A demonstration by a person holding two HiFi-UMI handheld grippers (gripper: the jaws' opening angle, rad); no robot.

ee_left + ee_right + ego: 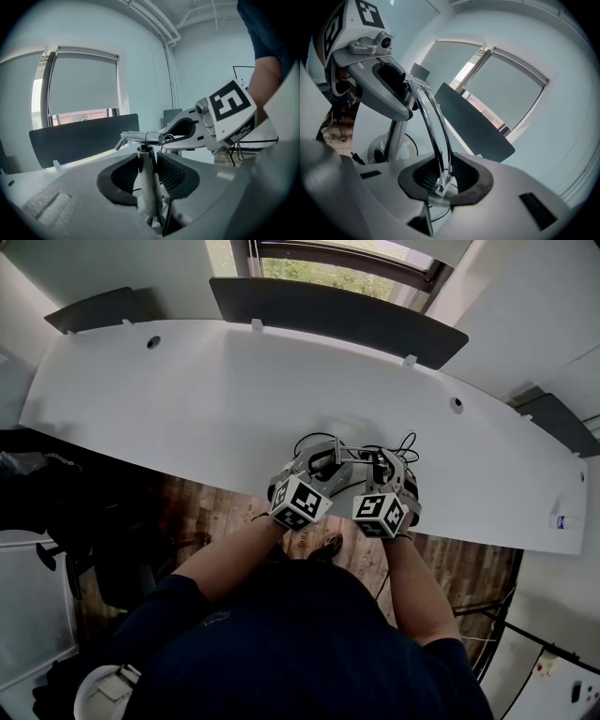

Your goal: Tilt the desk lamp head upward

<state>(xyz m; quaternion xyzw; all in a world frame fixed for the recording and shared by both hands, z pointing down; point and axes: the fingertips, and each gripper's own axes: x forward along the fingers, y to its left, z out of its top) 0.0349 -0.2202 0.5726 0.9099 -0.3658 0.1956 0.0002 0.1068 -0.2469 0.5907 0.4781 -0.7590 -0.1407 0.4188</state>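
1. Nearest the camera: dark blue sleeves (pixel 178 606) and bare forearms above a wooden floor (pixel 216 512), reaching to the near edge of the counter (pixel 187 399).
2. At that edge, side by side with marker cubes (pixel 300 501) turned toward the person: left hand-held gripper (pixel 149 165) and right hand-held gripper (pixel 443 179), both closing in on the lamp (pixel 352 463).
3. Lamp standing on the counter close to its near edge, right of centre, with black cables (pixel 405 444) looped just behind it.
4. Farther off: bare white counter, then dark panels (pixel 337 315) upright along its far edge, then a window (pixel 328 268) with a grey blind (pixel 82 84) drawn most of the way down.
5. Left hand-held gripper clenched on the lamp's post (pixel 148 190), ribbed dark pads (pixel 171 176) pressing on both sides; right hand-held gripper just beyond, crowding the lamp's top.
6. Right hand-held gripper clenched on the twin rods (pixel 429 117) near their end.
7. Polished chrome throughout the lamp: round straight post, thin curved rods, ring-shaped base (pixel 382 147). Matte grey gripper shells; smooth counter with a curved outline.
8. Post upright, long axis vertical. Short bar (pixel 140 136) across its top about level, tip toward the panels. Rods arching from the post's top down into the right jaws.
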